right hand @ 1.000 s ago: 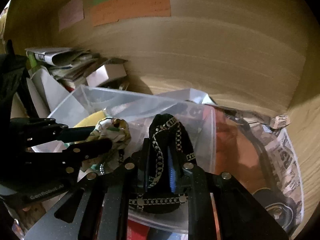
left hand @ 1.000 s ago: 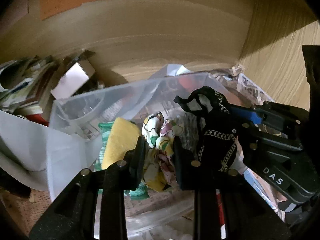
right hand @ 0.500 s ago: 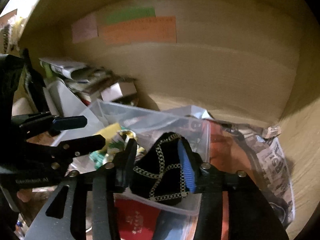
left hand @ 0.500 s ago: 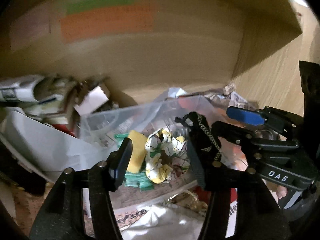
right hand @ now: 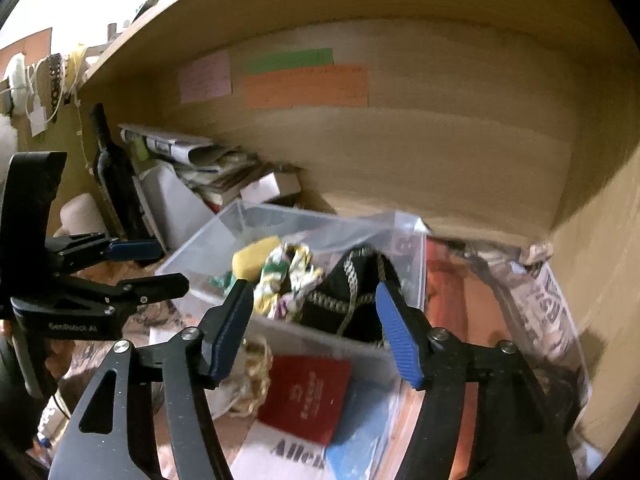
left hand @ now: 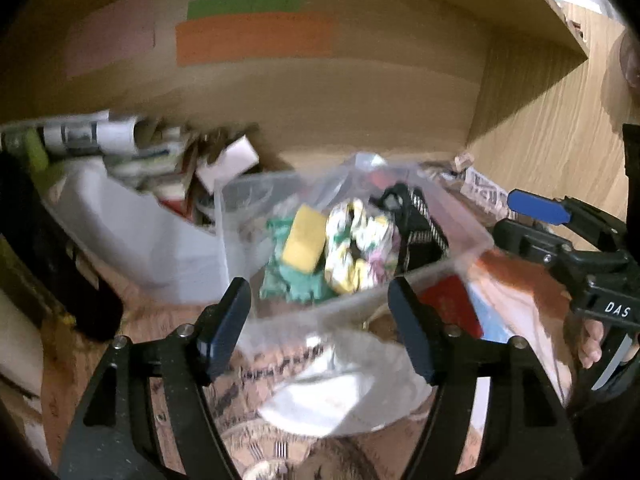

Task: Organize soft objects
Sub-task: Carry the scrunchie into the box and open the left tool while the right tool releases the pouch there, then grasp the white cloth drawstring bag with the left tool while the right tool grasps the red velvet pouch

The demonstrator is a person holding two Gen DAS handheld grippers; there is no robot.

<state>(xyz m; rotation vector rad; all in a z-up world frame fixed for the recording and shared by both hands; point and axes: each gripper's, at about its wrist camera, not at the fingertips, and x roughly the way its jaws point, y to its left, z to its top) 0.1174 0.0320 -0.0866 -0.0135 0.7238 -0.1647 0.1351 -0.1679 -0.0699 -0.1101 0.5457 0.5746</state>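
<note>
Clear plastic bin [right hand: 408, 264], on the cluttered shelf floor toward its right wall: now contains yellow sponge [left hand: 304, 240], floral cloth [left hand: 356, 248] and black chain-trimmed pouch [right hand: 348, 292], side by side. Left gripper [left hand: 320, 320]: a second ago clamped on the floral cloth, now drawn back, jaws opening, nothing between them. Right gripper [right hand: 316, 328]: likewise released the pouch, jaws opening, empty. Assessment: both items deposited; this placement appears complete, and remaining loose soft goods, if any, come next.
</note>
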